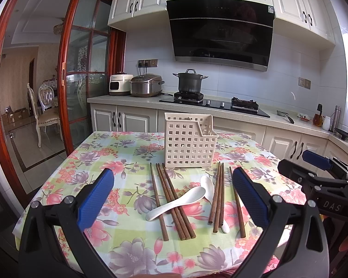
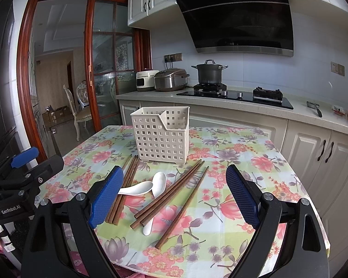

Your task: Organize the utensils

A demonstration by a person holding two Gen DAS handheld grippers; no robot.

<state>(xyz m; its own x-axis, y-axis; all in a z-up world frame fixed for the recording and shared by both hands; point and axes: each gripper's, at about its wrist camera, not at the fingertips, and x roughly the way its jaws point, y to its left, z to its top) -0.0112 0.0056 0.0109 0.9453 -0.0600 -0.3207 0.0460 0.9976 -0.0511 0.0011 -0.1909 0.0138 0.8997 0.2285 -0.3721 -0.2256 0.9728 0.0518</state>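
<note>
Hovering spread wide over the flowery table [image 1: 118, 143]: left gripper [image 1: 172, 191] and right gripper [image 2: 174, 193], both holding nothing. Lying just ahead, brown chopsticks [image 1: 174, 199] crossed with two white spoons [image 1: 177, 202], near the white holey basket [image 1: 189, 141]. Cannot see inside the basket. Partly hidden under chopsticks: one spoon handle [image 2: 148, 228].

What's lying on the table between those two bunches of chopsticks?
Two white spoons, in both views. One rests across the left bunch; the other's handle runs under the right bunch.
</note>
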